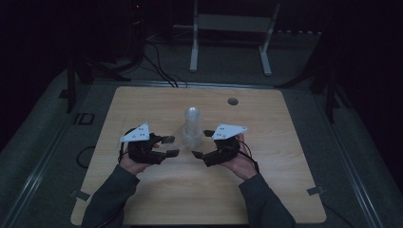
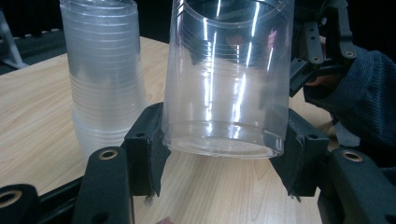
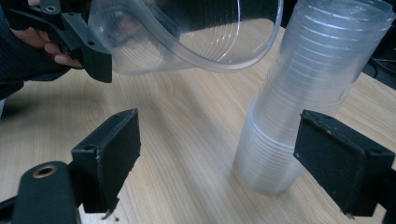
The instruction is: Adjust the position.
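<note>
A single clear cup (image 2: 226,79) is clamped between the pads of the left gripper (image 2: 224,154), near its closed base; its long axis is seen running up and away from that gripper's camera, open mouth toward 12 o'clock. In the right gripper view the same cup (image 3: 187,35) is shown at 11 to 12 o'clock, lying nearly level, its open mouth turned toward the camera. In the high view the left gripper (image 1: 166,146) is seen at 9 o'clock from the stack of cups (image 1: 192,127), but the held cup is too faint there to be made out. The stack stands mouth down on the wooden table (image 1: 142,104), its long axis upright, slightly leaning in the right gripper view (image 3: 308,93). The right gripper (image 3: 219,158) is held wide, nothing pressed by its pads, the foot of the stack lying between the jaws without contact. In the high view this gripper (image 1: 203,144) is placed at 3 o'clock from the stack.
</note>
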Tool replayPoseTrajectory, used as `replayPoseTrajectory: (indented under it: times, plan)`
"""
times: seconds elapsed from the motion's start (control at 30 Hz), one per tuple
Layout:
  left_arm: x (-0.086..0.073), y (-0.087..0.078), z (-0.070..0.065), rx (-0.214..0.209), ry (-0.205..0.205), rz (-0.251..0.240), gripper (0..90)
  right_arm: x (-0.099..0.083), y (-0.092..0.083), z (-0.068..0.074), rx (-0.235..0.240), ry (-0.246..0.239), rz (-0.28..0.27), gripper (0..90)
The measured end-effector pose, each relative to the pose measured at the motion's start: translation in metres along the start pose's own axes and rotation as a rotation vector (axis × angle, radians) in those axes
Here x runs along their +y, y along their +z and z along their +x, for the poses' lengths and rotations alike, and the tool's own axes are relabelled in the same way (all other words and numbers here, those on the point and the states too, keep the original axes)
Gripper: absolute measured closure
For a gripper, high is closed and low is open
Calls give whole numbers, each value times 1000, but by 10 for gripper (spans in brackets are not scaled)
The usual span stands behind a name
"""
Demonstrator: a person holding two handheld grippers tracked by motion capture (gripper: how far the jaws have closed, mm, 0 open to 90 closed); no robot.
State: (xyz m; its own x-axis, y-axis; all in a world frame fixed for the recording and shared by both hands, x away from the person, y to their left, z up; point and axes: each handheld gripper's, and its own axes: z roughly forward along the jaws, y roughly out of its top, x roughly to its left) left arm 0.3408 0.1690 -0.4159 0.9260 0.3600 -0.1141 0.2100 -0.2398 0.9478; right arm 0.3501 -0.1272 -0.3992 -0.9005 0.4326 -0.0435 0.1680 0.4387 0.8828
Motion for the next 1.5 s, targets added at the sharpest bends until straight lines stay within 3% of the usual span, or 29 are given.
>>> replayPoseTrajectory:
  times: [0.83, 1.5]
  plan:
    - [0, 1, -1, -46, -8, -54, 417, 6, 4, 3, 78, 58, -91, 142]
    - [-2, 4, -1, -82, -18, -83, 417, 10, 3, 2, 215, 130, -189, 143]
